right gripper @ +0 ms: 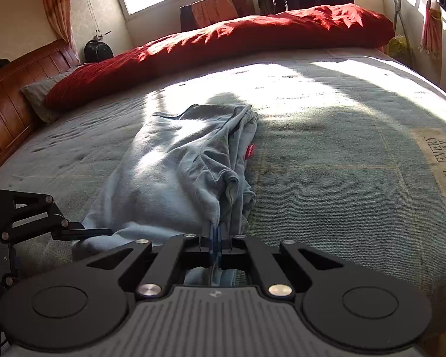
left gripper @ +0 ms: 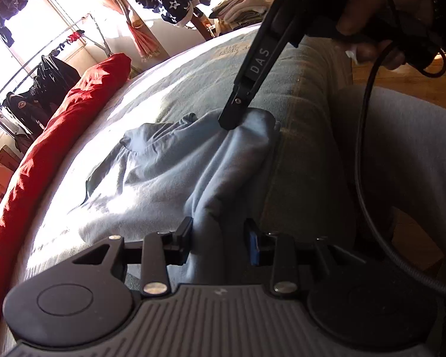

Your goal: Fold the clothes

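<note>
Bunching between left gripper [left gripper: 218, 238], pale blue garment [left gripper: 151, 172] hides its shape, glare washing bed [left gripper: 193, 74]

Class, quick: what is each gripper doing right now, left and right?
Left gripper: part open, a fold of the blue garment between its jaws; grip cannot be told.
Right gripper: shut on the garment's edge.

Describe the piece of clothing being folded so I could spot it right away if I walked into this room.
Find the big bed with the grey-green cover and the long red duvet along its far side. On the cover's near half lies a crumpled pale blue garment, both hand-held grippers at its near edge. A small red tag on one side distinguishes it; the other clothes hang or sit stacked off the bed.
</note>
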Tool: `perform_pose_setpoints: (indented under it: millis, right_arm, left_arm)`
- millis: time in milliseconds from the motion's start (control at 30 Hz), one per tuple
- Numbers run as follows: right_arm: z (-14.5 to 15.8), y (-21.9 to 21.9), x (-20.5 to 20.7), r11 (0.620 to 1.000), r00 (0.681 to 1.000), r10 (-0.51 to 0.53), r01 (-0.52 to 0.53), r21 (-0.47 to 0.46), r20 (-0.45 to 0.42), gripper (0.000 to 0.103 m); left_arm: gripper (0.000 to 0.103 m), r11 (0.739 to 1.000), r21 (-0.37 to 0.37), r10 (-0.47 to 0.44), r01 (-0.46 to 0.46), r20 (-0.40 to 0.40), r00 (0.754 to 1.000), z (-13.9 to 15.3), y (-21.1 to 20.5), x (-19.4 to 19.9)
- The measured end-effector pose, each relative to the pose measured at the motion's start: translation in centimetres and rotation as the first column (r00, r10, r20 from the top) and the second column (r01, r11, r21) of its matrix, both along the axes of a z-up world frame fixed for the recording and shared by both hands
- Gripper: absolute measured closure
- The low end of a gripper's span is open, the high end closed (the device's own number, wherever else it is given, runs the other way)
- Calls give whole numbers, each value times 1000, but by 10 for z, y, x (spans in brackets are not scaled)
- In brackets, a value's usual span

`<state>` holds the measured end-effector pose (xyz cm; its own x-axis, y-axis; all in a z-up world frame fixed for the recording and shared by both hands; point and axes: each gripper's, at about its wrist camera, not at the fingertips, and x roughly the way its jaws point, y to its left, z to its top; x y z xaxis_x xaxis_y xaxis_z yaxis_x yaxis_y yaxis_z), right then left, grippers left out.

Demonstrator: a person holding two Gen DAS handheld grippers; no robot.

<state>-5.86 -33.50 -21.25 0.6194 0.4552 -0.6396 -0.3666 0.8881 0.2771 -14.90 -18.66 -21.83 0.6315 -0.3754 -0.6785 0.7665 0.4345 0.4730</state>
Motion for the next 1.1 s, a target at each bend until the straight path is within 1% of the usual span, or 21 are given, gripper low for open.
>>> perform_pose_setpoints:
  millis: [100, 133, 233, 333, 400, 467, 500, 567, 600, 667, 700, 767, 800, 833, 867, 900, 967, 1033, 1100]
  right_arm:
    - [-11, -5, 4, 1000, 999, -8, 9, 4, -44, 99]
    - [-10, -7, 3, 1000, 999, -14, 14, 11, -49, 97]
    - [7, -14, -4, 1000, 1000, -18, 18, 3, -2, 86]
    - [32, -17, -10, 1000, 997, -7, 8, -6, 75, 86]
    - [46, -8, -9, 999, 993, 40, -41, 12, 114, 86]
    - [51, 10, -8, 993, 985, 112, -115, 13, 129, 86]
    - [50, 23, -7, 988, 980, 154, -156, 4, 130, 86]
    - [45, 47, -9, 973, 965, 232, -230, -28, 126, 86]
    - [42, 60, -11, 964, 955, 266, -261, -56, 133, 86]
    - [34, 83, -19, 940, 933, 332, -314, -135, 137, 87]
    - [26, 88, -21, 930, 930, 344, -319, -182, 127, 87]
    - [3, 94, -26, 900, 930, 356, -316, -300, 89, 87]
    - [-6, 90, -28, 893, 931, 356, -313, -322, 83, 89]
    - [-9, 85, -30, 899, 932, 352, -310, -310, 89, 89]
    - [-6, 80, -29, 908, 936, 343, -308, -284, 82, 89]
    - [-1, 77, -28, 915, 940, 334, -305, -265, 73, 89]
    - [13, 74, -28, 927, 942, 323, -295, -232, 93, 87]
    - [26, 77, -30, 929, 931, 342, -314, -197, 127, 86]
    - [32, 86, -29, 923, 919, 364, -336, -187, 149, 86]
  left_arm:
    - [64, 1000, -6, -14, 14, -52, 999, 11, 6, 3]
    - [64, 1000, -19, -19, 18, -78, 997, 17, 10, 5]
    - [60, 996, -91, -10, -5, -158, 987, 45, 31, 18]
    - [60, 982, -174, 44, -76, -185, 982, 74, 53, 40]
    - [60, 964, -223, 103, -147, -196, 975, 87, 63, 61]
    - [62, 938, -260, 170, -227, -227, 959, 93, 67, 86]
    - [64, 924, -275, 193, -264, -258, 947, 93, 68, 99]
    - [65, 896, -302, 226, -324, -318, 921, 89, 67, 119]
    - [65, 890, -305, 228, -338, -344, 911, 85, 64, 127]
    - [65, 890, -296, 221, -346, -383, 897, 73, 57, 141]
    - [64, 896, -277, 219, -347, -405, 888, 64, 52, 146]
    - [64, 916, -201, 246, -348, -406, 880, 41, 42, 147]
    - [64, 923, -160, 262, -349, -403, 877, 30, 38, 147]
    - [63, 923, -143, 273, -357, -408, 871, 19, 37, 146]
    - [63, 918, -154, 276, -367, -416, 866, 15, 39, 146]
    - [63, 908, -174, 278, -382, -433, 857, 16, 42, 147]
    - [62, 887, -208, 280, -413, -469, 838, 23, 50, 151]
    - [62, 875, -223, 295, -431, -461, 837, 34, 57, 152]
    - [62, 865, -230, 312, -445, -449, 837, 45, 62, 153]
